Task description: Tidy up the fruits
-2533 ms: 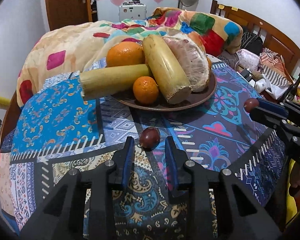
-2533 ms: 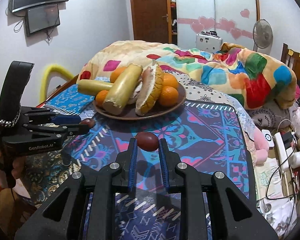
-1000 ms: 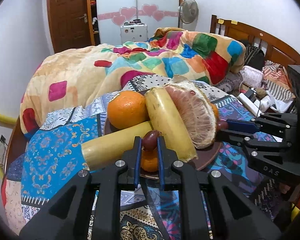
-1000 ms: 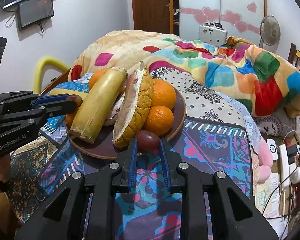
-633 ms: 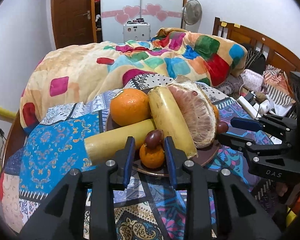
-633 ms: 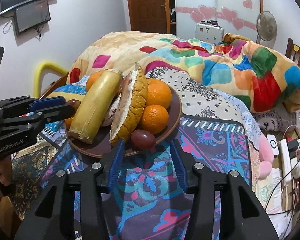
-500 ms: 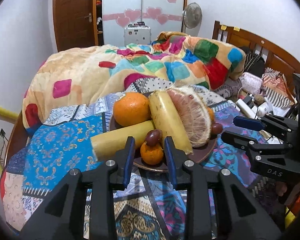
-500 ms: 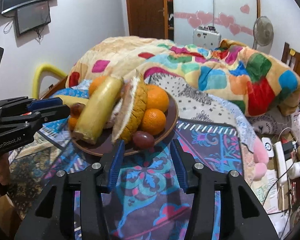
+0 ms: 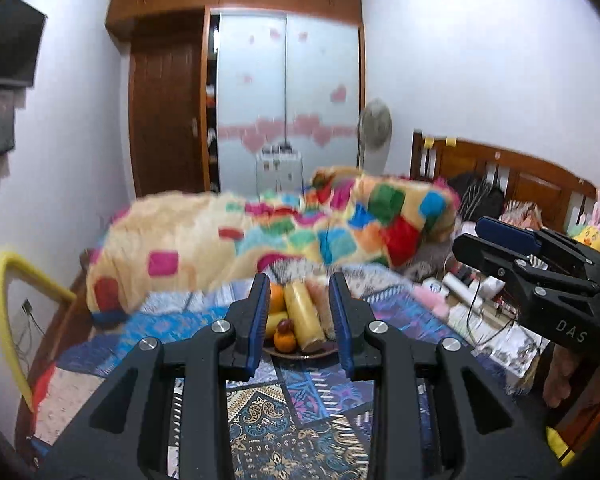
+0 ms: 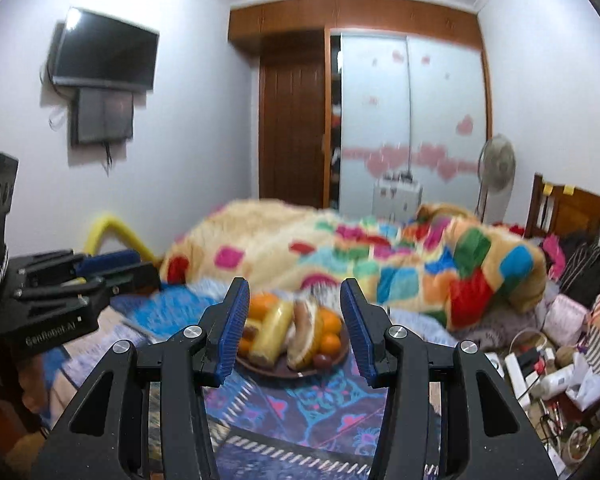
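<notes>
both tongs are parted and hold nothing: left gripper (image 9: pixel 299 316) and right gripper (image 10: pixel 294 328) hang well back from the brown plate (image 10: pixel 274 371) on the patterned cloth (image 9: pixel 300 420). oranges (image 10: pixel 327 330), a cut pomelo (image 10: pixel 305 334) and two small dark fruits (image 10: pixel 322 359) lie heaped on it (background blurred).

Left gripper (image 9: pixel 299 320): jaws apart, nothing between the pads, aimed slightly downward.
Right gripper (image 10: pixel 294 326): jaws apart, nothing held, aimed slightly downward, beside the left.
</notes>
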Motion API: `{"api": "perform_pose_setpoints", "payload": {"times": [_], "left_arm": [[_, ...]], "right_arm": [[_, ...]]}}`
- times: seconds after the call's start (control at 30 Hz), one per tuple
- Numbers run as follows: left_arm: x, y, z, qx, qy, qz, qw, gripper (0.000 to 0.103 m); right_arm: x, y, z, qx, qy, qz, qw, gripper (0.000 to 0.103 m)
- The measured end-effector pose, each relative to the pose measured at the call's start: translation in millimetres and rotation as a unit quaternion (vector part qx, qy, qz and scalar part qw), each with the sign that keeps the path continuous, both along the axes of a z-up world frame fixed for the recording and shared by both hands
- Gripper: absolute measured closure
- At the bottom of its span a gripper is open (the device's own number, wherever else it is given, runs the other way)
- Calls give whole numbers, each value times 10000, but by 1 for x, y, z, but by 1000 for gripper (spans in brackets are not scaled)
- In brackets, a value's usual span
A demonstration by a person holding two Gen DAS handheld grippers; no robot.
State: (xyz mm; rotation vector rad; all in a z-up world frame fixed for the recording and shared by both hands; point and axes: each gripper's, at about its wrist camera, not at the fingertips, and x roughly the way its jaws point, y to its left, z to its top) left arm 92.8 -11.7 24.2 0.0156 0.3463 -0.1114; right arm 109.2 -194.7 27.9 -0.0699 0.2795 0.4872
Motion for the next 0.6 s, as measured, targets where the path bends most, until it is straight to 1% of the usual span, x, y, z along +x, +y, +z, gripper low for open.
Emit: {"api": "perform_pose_setpoints", "payload": {"times": [0.07, 0.13, 0.2, 0.23, 0.27, 0.3, 0.37, 0.4, 0.43, 0.5, 0.57, 0.6], "left_arm": [[-21, -1, 10, -59, -213, -1, 9998, 68], [-41, 0, 19, -155, -390, -12, 9991, 57], [-56, 0, 24, -187, -535, 19, 9984, 51], [-62, 0, 27, -196, -588, 40, 9981, 46], [-69, 0, 29, -213, -643, 54, 9977, 43], [-76, 0, 31, -229, -709, 47, 9972, 39], [-86, 0, 34, -217, -797, 73, 9966, 35], [-92, 0, 35, -197, -841, 118, 9962, 31], [-96, 0, 36, -187, -866, 147, 9960, 26], [-104, 0, 37, -184, -929, 177, 9953, 21], [-110, 1, 37, -175, -950, 193, 9951, 19], [-112, 0, 37, -165, -956, 207, 9951, 16]], "right_arm": [[-23, -2, 13, 199, -236, -34, 9995, 59], [-35, -2, 19, 312, -369, -34, 9988, 59], [-49, -1, 25, 416, -511, -39, 9978, 58], [-55, -1, 27, 457, -574, -51, 9973, 54], [-62, -1, 29, 492, -629, -59, 9968, 47], [-68, 0, 30, 523, -682, -73, 9963, 44], [-75, 0, 30, 550, -736, -99, 9957, 35], [-78, 0, 30, 561, -759, -131, 9954, 32], [-80, 1, 30, 577, -774, -161, 9952, 24], [-86, 0, 29, 605, -832, -247, 9944, 15], [-92, 1, 30, 589, -895, -296, 9938, 12], [-94, 0, 31, 579, -910, -309, 9937, 7]]}}
